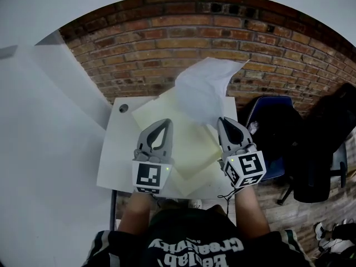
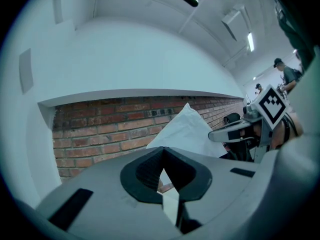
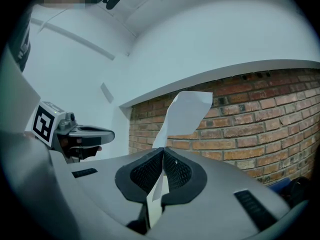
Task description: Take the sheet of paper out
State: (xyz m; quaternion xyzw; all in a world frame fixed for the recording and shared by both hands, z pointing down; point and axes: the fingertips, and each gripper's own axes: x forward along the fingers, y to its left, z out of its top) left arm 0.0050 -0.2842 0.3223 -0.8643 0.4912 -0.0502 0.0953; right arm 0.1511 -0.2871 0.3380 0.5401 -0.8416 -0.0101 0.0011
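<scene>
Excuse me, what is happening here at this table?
A person works with tongs in each hand over a small white table by a brick wall. The right tongs are shut on a white sheet of paper, held up above a pale yellow envelope. The left tongs seem to pinch the envelope's edge.

Sheet of paper (image 1: 203,88) stands over folder (image 1: 194,149) on table (image 1: 119,149).
</scene>
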